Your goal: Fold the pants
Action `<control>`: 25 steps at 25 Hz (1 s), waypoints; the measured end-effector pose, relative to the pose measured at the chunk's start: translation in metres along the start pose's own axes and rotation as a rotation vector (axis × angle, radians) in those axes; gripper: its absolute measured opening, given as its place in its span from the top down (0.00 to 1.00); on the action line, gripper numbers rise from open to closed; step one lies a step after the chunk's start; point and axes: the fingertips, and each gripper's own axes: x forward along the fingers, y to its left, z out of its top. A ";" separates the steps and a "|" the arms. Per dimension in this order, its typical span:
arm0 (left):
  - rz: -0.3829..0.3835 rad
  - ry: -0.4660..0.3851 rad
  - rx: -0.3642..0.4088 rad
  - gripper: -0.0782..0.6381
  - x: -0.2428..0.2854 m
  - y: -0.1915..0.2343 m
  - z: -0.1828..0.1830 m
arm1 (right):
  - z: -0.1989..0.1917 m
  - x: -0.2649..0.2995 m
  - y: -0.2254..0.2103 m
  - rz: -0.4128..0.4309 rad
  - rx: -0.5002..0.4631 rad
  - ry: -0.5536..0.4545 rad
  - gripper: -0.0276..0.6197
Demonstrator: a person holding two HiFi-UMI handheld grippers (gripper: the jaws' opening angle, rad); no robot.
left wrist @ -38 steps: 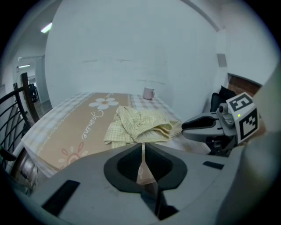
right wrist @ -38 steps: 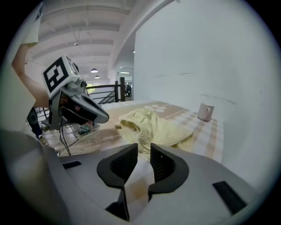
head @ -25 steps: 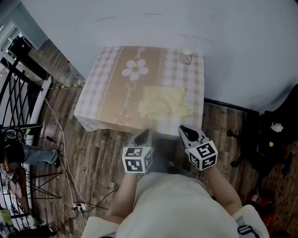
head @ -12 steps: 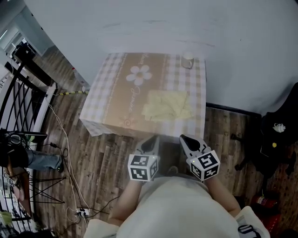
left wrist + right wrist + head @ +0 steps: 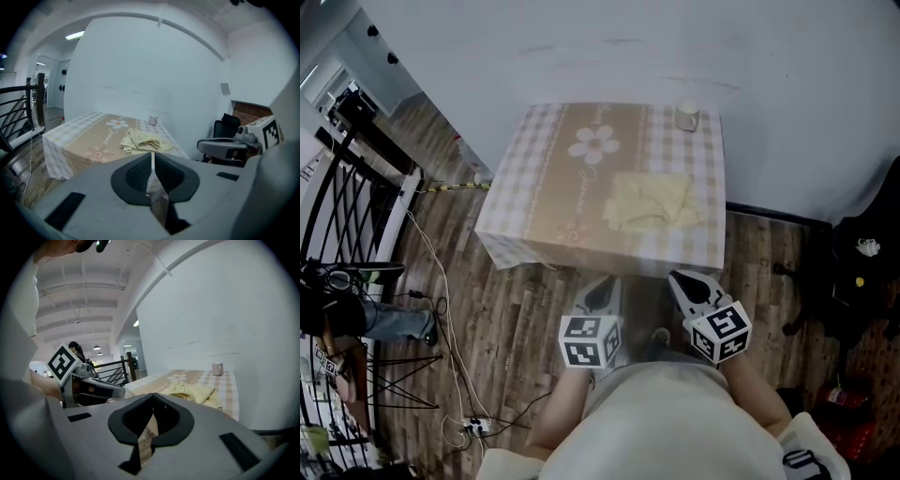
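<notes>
Against the pale wall (image 5: 675, 47) stands a table (image 5: 572, 202) under a checked cloth with a tan middle band. Its far edge touches the wall, and plank floor (image 5: 506, 328) lies bare along its near and left edges. A black railing (image 5: 347, 187) is well off to the left, so the left side is roomy, while dark clutter crowds the floor past the right edge. The pants (image 5: 652, 200) lie in a crumpled pale yellow heap on the right half of the table. They are nearer the near edge than the far one and stop short of the right edge. Only the head view shows that whole outline. The gripper views see the heap low and side-on, with its folds humped up. Both grippers hang over the floor, short of the near edge and apart from the cloth. The left gripper (image 5: 602, 286) has its jaws almost together, with a hairline slit between them and nothing in it. The right gripper (image 5: 686, 281) has its jaws fully together and holds nothing. A small white cup (image 5: 686, 116) stands at the far right corner, well apart from the pants.
</notes>
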 end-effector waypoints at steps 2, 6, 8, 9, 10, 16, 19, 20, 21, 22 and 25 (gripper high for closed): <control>0.000 0.000 -0.004 0.86 -0.013 0.003 -0.006 | -0.001 -0.003 0.013 0.004 -0.001 -0.002 0.95; 0.001 0.001 -0.011 0.86 -0.041 0.010 -0.020 | -0.003 -0.009 0.044 0.014 0.000 -0.013 0.95; 0.004 0.001 -0.014 0.86 -0.056 0.013 -0.028 | -0.004 -0.014 0.060 0.021 -0.001 -0.019 0.95; 0.007 -0.001 -0.017 0.86 -0.063 0.014 -0.031 | -0.005 -0.017 0.068 0.025 -0.004 -0.022 0.95; 0.011 -0.003 -0.020 0.86 -0.070 0.014 -0.034 | -0.005 -0.021 0.076 0.030 -0.007 -0.024 0.95; 0.037 -0.028 -0.056 0.86 -0.113 0.015 -0.052 | -0.010 -0.044 0.121 0.056 -0.027 -0.030 0.95; 0.047 -0.039 -0.066 0.86 -0.129 0.015 -0.059 | -0.014 -0.053 0.136 0.065 -0.036 -0.031 0.95; 0.051 -0.043 -0.068 0.86 -0.134 0.015 -0.061 | -0.014 -0.055 0.140 0.068 -0.037 -0.032 0.95; 0.055 -0.047 -0.071 0.86 -0.139 0.014 -0.063 | -0.015 -0.058 0.143 0.071 -0.037 -0.032 0.95; 0.058 -0.052 -0.075 0.86 -0.143 0.014 -0.064 | -0.015 -0.060 0.147 0.074 -0.037 -0.033 0.95; 0.066 -0.062 -0.083 0.86 -0.152 0.014 -0.067 | -0.016 -0.064 0.154 0.080 -0.041 -0.039 0.95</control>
